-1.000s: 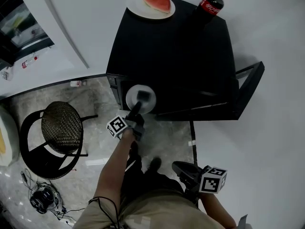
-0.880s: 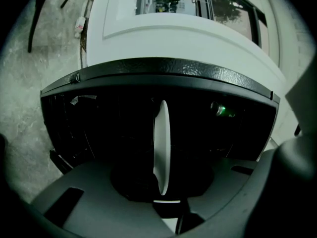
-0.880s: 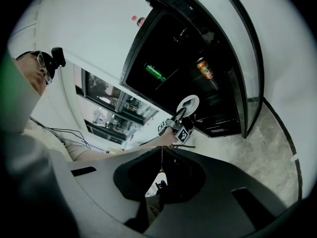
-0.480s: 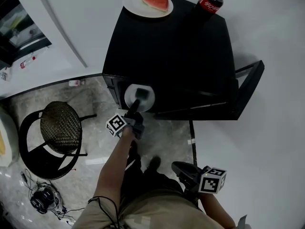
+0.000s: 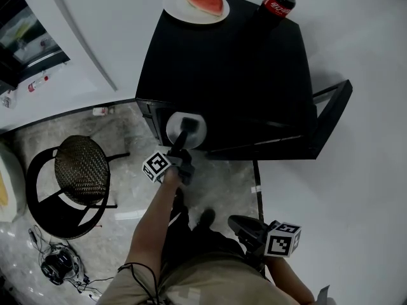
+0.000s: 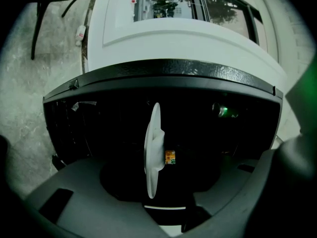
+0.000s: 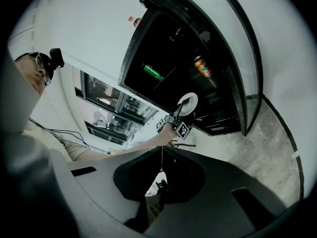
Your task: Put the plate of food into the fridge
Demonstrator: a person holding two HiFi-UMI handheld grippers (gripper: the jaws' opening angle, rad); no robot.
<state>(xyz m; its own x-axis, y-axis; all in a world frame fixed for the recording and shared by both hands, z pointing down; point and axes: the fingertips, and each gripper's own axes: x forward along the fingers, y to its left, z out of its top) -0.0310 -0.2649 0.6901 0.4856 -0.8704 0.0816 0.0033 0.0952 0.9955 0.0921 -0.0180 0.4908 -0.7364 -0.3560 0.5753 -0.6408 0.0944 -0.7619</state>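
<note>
Head view: pinching a round white plate by its near rim with the left gripper, right at the open front of the black mini fridge. Left gripper view: clamped on that plate, seen edge-on against the dark fridge interior. Right gripper view: pressed together on nothing, the right gripper low and well apart from the fridge.

You are standing on a grey marbled floor that is meeting plain white walls. At your left, a chair with a round woven seat and a black tube frame is sitting on that floor. A tangle of black cables is lying near it. A glazed window is showing at the upper left, and even light is filling the room.
</note>
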